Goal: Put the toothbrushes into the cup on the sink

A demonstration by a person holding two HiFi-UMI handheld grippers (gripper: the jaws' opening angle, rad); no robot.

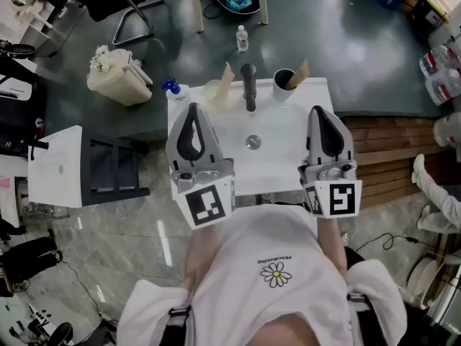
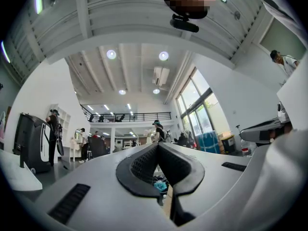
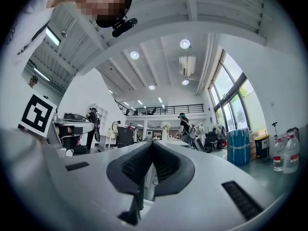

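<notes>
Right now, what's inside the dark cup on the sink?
A tan stick, likely a toothbrush, pokes out of the dark cup. Its lower end and the cup's bottom are hidden from here.

The head view is lit evenly but dimly from above; soft pale reflections are carried by the dark floor (image 1: 360, 49), and the white sink (image 1: 284, 161) is nearly washed out. Both gripper views are strongly bent by the wide lens and darkened at the corners. Round ceiling lights (image 2: 111, 54) and tall windows (image 3: 231, 97) are flared, and the nearest surfaces are rendered soft.
</notes>
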